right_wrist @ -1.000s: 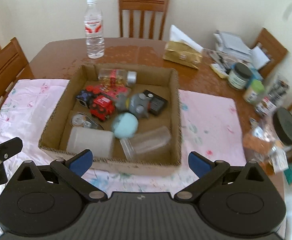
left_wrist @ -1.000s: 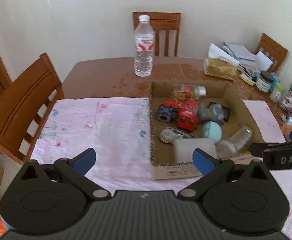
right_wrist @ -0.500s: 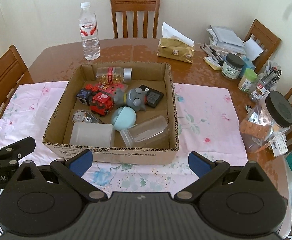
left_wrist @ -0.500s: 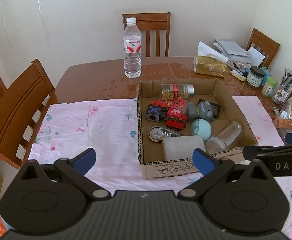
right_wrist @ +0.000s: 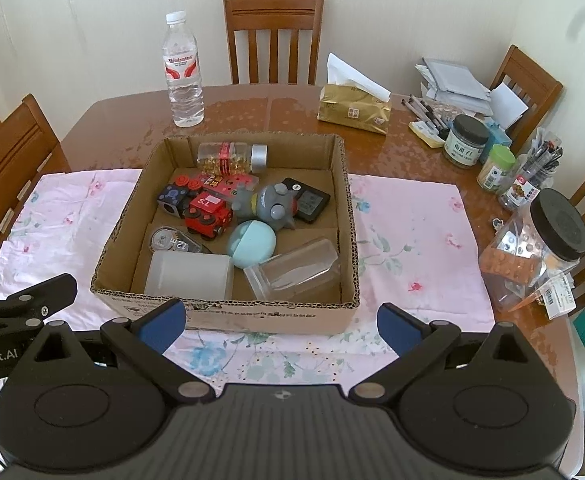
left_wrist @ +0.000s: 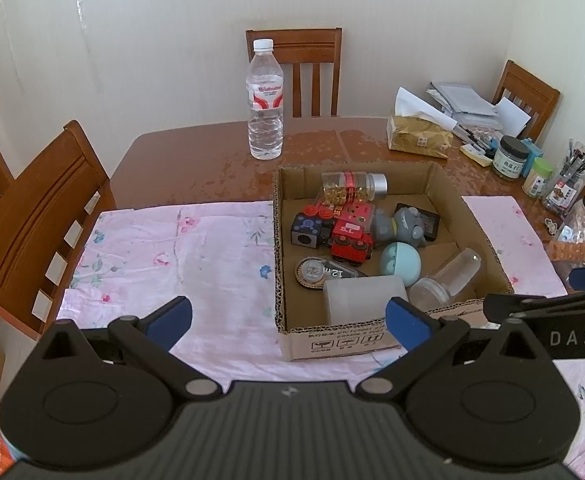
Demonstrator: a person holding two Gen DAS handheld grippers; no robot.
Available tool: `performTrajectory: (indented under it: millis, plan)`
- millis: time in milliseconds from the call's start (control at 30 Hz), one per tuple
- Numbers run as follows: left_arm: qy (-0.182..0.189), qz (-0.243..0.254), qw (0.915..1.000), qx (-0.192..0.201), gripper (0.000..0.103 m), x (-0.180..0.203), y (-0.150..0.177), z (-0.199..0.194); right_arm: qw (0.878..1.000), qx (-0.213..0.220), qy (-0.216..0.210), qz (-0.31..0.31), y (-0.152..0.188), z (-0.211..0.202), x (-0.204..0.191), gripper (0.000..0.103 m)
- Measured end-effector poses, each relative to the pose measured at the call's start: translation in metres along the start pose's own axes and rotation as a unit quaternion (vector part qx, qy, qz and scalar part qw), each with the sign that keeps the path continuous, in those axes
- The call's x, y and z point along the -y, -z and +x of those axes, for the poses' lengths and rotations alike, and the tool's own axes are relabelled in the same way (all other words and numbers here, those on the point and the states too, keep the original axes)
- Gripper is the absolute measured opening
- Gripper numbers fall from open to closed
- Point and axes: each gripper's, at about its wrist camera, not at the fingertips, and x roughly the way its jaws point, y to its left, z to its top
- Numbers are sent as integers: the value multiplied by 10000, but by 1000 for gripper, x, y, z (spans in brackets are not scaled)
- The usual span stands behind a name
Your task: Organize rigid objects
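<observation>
A cardboard box (right_wrist: 228, 314) (left_wrist: 340, 340) stands on a pink floral cloth (right_wrist: 408, 224) (left_wrist: 164, 252). Inside lie a red toy truck (right_wrist: 206, 216), a grey toy (right_wrist: 272, 202), a teal ball (right_wrist: 252, 242), a clear jar on its side (right_wrist: 292, 270), a frosted cup (right_wrist: 190, 274), a pill bottle (right_wrist: 230, 157), a tape measure (right_wrist: 170, 240) and a black device (right_wrist: 310, 202). My left gripper (left_wrist: 288, 320) is open and empty, in front of the box's near left corner. My right gripper (right_wrist: 278, 326) is open and empty, in front of the box's near wall.
A water bottle (right_wrist: 182, 72) stands behind the box. A tissue pack (right_wrist: 354, 110), jars (right_wrist: 466, 140), pens and papers crowd the table's right side. A black-lidded jar (right_wrist: 540, 248) stands at the right edge. Wooden chairs (left_wrist: 32, 216) surround the table.
Both grippers have pulled back and up from the box, so more of the table and room shows. Both stay open and empty; the box contents have not moved.
</observation>
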Motion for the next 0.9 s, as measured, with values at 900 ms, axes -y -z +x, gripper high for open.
performTrajectory:
  millis: [900]
  plan:
    - [-29, 10, 10000, -60, 102, 1, 0, 2, 10000, 70, 20, 42, -2, -4, 3, 103]
